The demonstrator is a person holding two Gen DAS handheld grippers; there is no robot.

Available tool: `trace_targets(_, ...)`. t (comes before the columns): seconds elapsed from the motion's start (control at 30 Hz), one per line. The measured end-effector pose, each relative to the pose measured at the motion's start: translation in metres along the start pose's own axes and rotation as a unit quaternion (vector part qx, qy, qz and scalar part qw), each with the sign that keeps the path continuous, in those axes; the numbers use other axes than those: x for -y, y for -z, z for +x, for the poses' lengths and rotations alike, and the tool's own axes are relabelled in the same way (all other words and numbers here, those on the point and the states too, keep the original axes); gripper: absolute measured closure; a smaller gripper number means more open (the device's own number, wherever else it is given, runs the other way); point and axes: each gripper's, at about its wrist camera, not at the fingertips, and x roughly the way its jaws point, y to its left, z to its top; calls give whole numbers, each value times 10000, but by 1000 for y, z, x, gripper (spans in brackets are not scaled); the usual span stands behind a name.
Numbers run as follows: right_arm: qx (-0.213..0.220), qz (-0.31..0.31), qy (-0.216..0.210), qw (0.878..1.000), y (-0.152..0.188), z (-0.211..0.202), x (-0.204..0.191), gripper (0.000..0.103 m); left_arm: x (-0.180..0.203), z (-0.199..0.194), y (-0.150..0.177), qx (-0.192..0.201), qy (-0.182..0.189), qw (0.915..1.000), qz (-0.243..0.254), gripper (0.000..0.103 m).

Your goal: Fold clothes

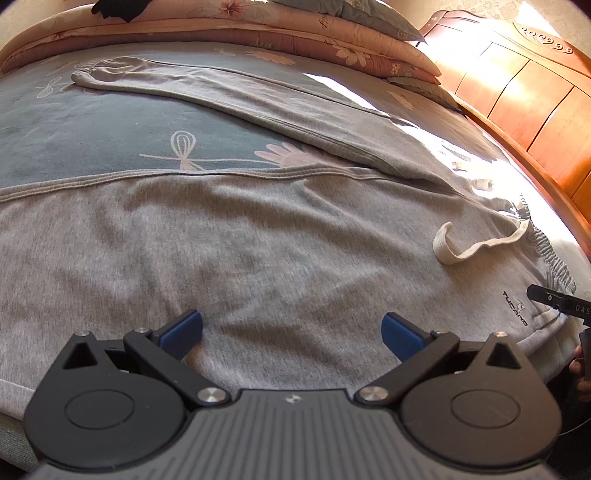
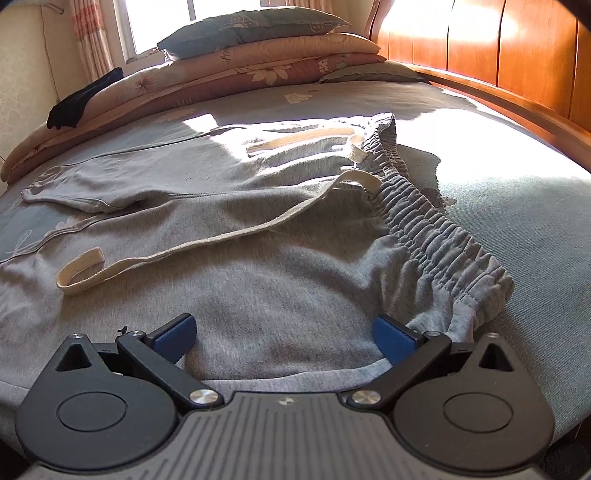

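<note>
Grey sweatpants point(image 1: 258, 240) lie spread flat on the bed, one leg near me and the other stretching to the far left. Their elastic waistband point(image 2: 436, 229) runs along the right, with a cream drawstring point(image 2: 207, 240) lying loose on the fabric. My left gripper point(image 1: 291, 334) stands open over the near leg, nothing between its blue pads. My right gripper point(image 2: 284, 338) is open too, low over the near waist corner, its right pad point(image 2: 391, 338) close to the waistband's end. A black part of the right gripper point(image 1: 557, 301) shows at the left wrist view's right edge.
The bed has a blue-grey floral cover point(image 1: 92, 129). Folded quilts point(image 2: 221, 74) and a pillow point(image 2: 251, 22) are stacked at the far side, with a black sock point(image 2: 81, 99) on them. A wooden headboard point(image 2: 517, 55) runs along the right. Strong sunlight falls across the waist area.
</note>
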Motion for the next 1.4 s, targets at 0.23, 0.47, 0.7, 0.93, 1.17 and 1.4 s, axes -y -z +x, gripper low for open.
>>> trace_targets(0.23,-15,-225,12,9997,-4,-3,-6,0,0,1,-2,-63,22,10000,26,1)
trace_targets(0.47,-49,-222,-660,9976,-16,-10,-41,0,22,8,6,-152,-480,9956,785,1)
trace_targets(0.7,-207,-1308,-334,9906,12,-4,-76,0,28,9,11,-149,-668,9918,1083,1)
trace_targets(0.93,-271,-1248,-331,9913,13,-7,-72,0,25,0,18,-219,-702,9916,1061,1)
trace_targets(1.17,-405,-1239,-226,9912,9,-4,-75,0,-39,-32,-9,274,-1383,9889,460,1)
trace_targets(1.4,-382,-1189,-174,9920,11,-5,-75,0,-160,-81,-37,495,-1856,9767,-960,1)
